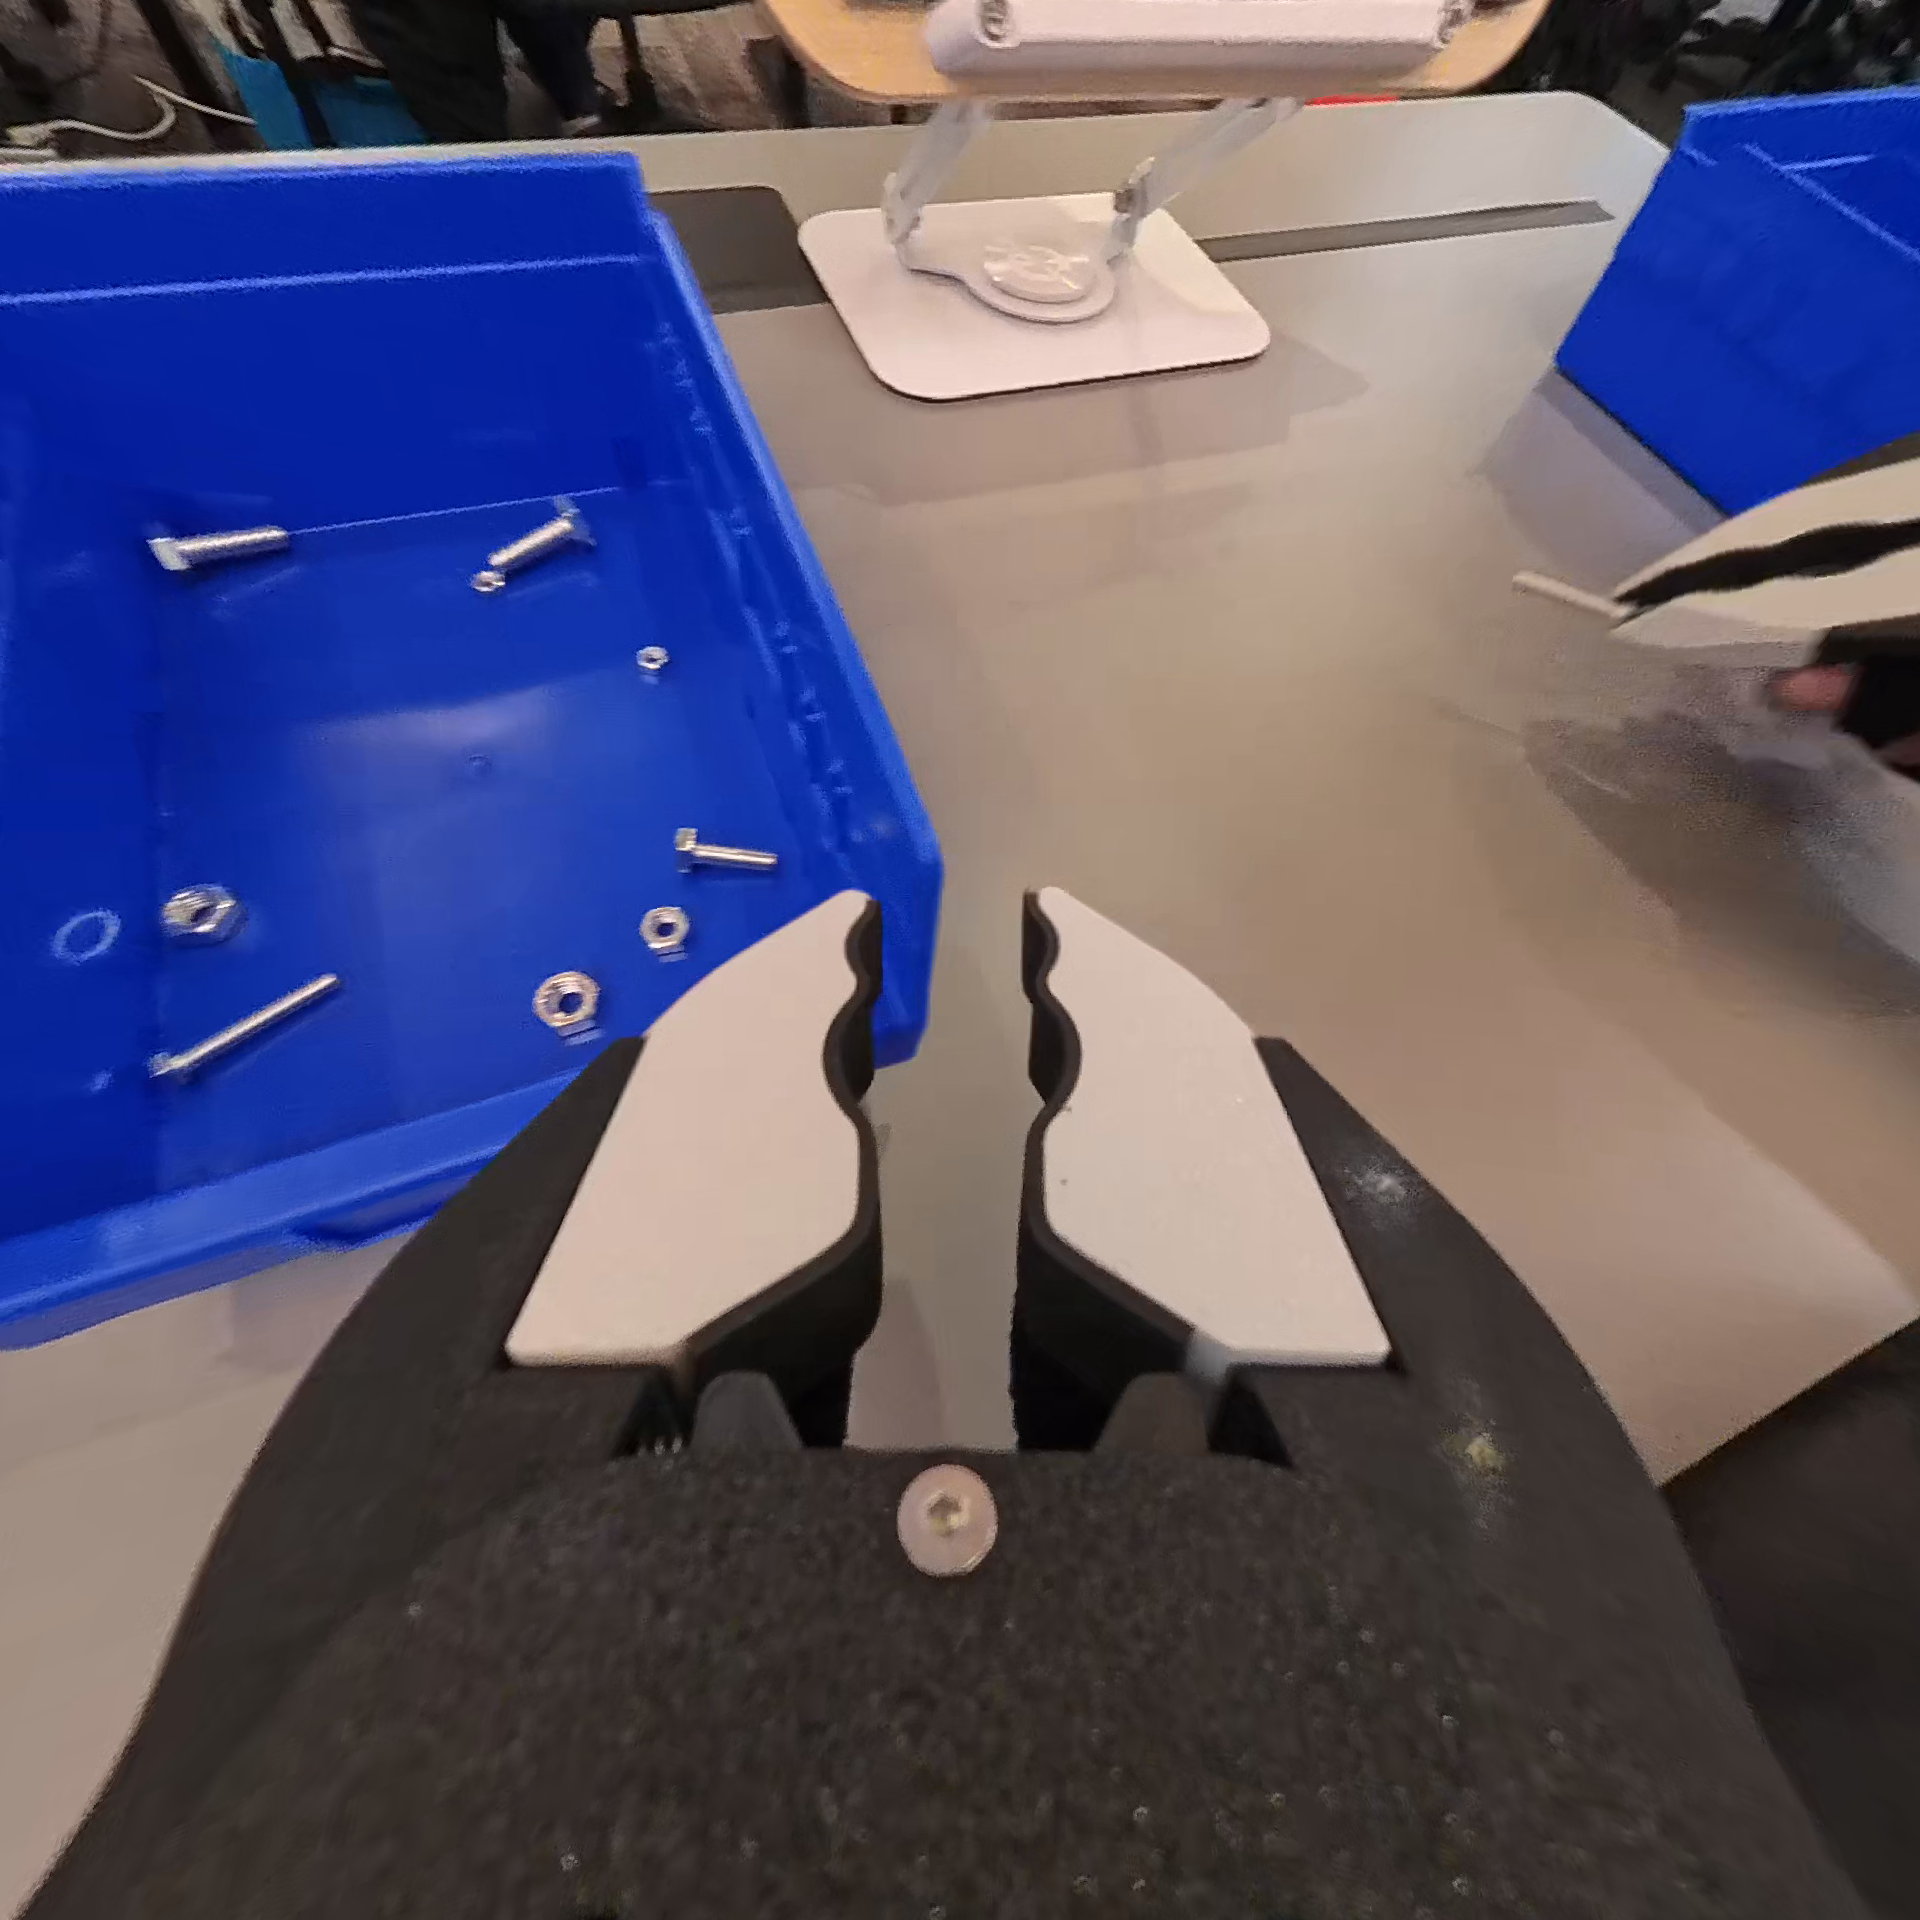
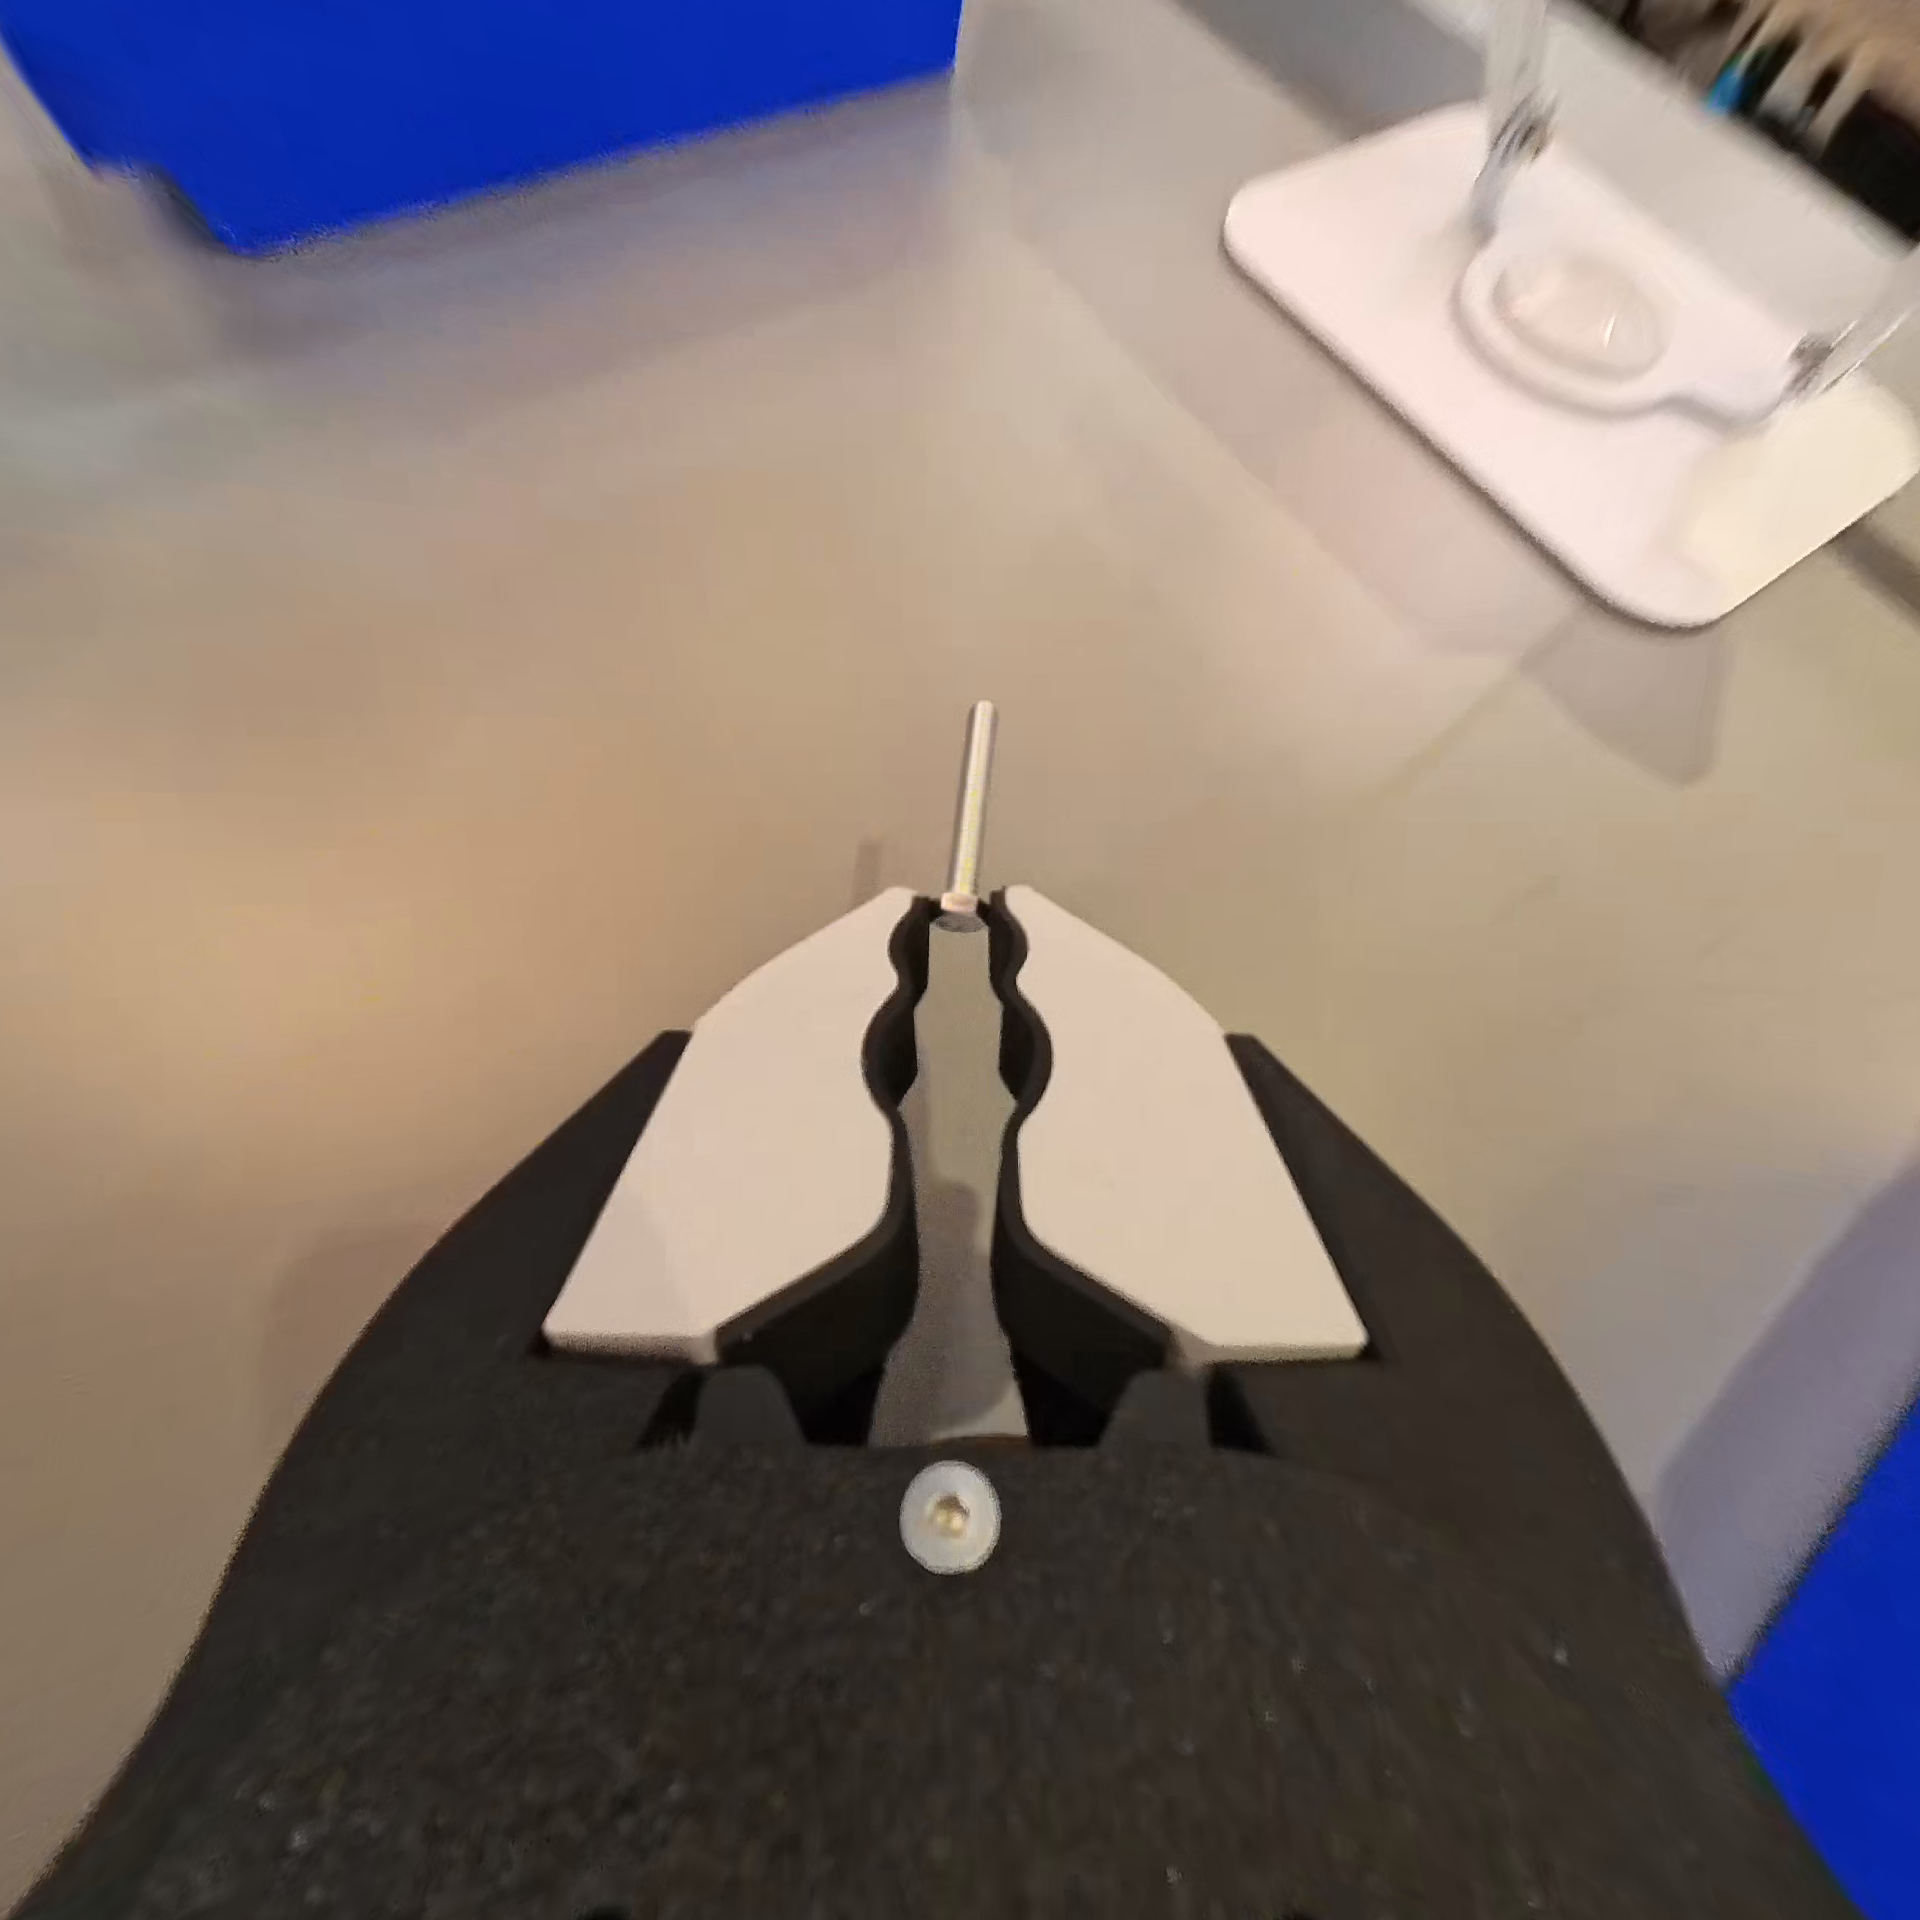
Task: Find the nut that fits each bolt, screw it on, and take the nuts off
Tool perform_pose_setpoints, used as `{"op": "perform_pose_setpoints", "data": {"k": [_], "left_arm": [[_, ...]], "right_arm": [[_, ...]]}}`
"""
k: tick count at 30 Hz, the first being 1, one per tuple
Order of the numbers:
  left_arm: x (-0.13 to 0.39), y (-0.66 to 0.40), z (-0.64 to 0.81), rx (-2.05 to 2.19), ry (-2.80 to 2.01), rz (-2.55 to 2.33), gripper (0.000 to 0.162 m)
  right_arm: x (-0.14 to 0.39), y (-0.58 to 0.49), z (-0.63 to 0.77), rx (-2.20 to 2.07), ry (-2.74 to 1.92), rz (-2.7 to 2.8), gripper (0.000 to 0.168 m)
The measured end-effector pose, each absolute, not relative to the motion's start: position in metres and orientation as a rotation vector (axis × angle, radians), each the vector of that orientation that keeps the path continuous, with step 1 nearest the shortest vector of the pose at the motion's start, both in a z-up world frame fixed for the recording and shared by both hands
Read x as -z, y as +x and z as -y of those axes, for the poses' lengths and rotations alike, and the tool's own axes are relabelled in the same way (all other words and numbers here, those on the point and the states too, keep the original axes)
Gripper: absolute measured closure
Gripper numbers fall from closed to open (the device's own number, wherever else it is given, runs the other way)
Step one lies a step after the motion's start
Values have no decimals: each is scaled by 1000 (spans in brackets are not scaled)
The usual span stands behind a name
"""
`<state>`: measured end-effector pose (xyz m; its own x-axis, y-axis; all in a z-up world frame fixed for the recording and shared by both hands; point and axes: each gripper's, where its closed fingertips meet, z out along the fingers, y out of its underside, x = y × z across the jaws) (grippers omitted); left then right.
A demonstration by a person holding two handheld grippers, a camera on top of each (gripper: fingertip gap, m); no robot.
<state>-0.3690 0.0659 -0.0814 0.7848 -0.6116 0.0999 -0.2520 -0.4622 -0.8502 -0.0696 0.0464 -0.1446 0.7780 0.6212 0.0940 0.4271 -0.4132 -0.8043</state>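
Bolt [image 2: 971, 805], head pinched in the closed right gripper [image 2: 961, 914], points to 12 o'clock; only the left wrist view shows the empty, parted left gripper [image 1: 951, 935] beside the blue bin [image 1: 727, 436] of nuts [image 1: 566, 1003].

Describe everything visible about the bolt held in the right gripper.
The bolt is thin, silvery metal with a threaded shank. The right gripper clamps its head between the fingers' tips, so the shank juts straight forward, free end bare with no nut, above the grey table. Only the fingers touch it.
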Motion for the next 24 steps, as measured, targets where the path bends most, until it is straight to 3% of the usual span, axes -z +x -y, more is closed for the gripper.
{"op": "perform_pose_setpoints", "data": {"k": [8,19,24], "left_arm": [[70,-446,-96,296,-2103,-467,137],[100,-449,-144,190,-2294,-653,133],[119,-398,-186,239,-2244,-1078,136]], "right_arm": [[55,-73,-20,-322,-1805,749,157],[82,-83,-12,-383,-1860,768,157],[83,-86,-13,-393,-1860,776,157]]}}
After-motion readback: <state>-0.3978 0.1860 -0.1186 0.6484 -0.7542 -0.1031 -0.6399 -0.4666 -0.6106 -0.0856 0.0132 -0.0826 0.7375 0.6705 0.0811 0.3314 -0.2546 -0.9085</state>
